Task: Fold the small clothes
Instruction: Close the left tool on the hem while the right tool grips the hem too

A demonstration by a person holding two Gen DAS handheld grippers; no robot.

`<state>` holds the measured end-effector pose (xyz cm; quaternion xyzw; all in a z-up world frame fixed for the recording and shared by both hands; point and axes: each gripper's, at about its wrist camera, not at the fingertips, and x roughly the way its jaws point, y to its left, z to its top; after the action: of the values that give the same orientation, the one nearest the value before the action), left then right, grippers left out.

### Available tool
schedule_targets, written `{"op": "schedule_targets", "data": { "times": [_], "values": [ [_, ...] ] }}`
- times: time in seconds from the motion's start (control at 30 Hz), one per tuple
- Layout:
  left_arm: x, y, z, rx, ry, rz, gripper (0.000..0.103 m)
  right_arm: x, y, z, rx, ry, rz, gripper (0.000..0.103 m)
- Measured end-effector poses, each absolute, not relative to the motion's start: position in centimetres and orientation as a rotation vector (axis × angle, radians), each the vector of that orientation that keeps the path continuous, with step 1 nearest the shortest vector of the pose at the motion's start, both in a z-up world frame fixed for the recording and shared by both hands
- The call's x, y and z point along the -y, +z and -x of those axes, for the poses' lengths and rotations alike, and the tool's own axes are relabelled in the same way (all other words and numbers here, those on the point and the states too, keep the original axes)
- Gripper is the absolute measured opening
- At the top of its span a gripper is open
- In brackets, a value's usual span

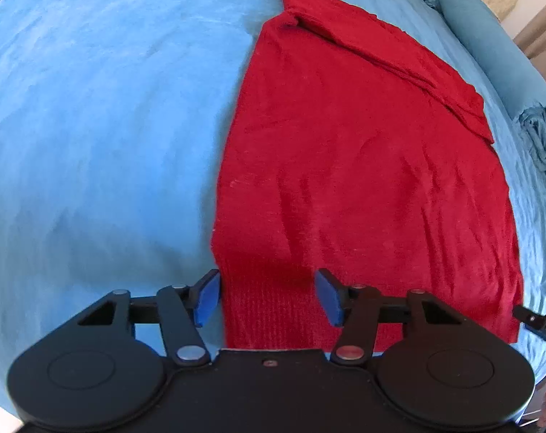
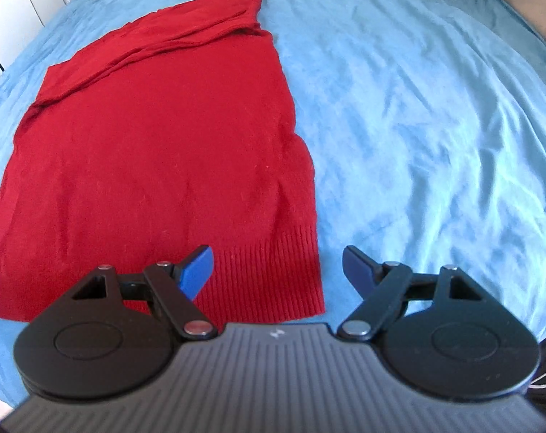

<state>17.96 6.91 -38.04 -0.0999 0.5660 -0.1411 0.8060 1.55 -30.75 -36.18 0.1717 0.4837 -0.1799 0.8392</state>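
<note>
Over the ribbed hem, the left gripper (image 1: 269,296) is held part-open astride one corner, the right gripper (image 2: 278,270) released astride the other. On the blue bedsheet (image 1: 92,126) the red sweater (image 1: 363,162) is laid flat. Only one knit layer may be caught if the pads close too shallow.

Almost nothing here can be read. In the right wrist view, a small pale logo mark (image 2: 274,333) sits on the ribbed grey housing just behind the jaws; it is too small to make out as letters. In the left wrist view, a black part of the other gripper (image 1: 540,324) at the right edge carries a few pale characters, cut off by the frame and blurred, so they cannot be read.
</note>
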Motion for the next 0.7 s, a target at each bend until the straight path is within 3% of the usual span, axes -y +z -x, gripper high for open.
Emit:
{"op": "schedule_targets", "data": {
  "times": [0.27,0.47,0.57,0.6,0.63,0.7],
  "values": [
    [-8.5,-38.7,-16.9,-1.241,-0.233,0.374,0.056,32.0,-36.9,-0.9,-1.034,-0.375,-0.417,0.094],
    [-7.9,-38.5,-17.3,-1.272,-0.198,0.324,0.045,32.2,-37.6,-0.7,-1.052,-0.328,-0.463,0.078],
    [-8.5,-38.6,-17.1,-1.286,-0.162,0.352,0.014,31.8,-38.0,-0.8,-1.058,-0.318,-0.455,0.052],
    [-8.6,-38.6,-17.0,-1.292,-0.161,0.366,0.01,31.8,-38.0,-0.7,-1.053,-0.311,-0.466,0.033],
    [-8.7,-38.5,-16.9,-1.292,-0.157,0.376,0.009,31.9,-37.9,-0.7,-1.049,-0.304,-0.478,0.023],
    [-8.7,-38.2,-16.9,-1.294,-0.157,0.371,0.008,31.9,-37.4,-0.8,-1.045,-0.293,-0.474,0.022]
  ]
}}
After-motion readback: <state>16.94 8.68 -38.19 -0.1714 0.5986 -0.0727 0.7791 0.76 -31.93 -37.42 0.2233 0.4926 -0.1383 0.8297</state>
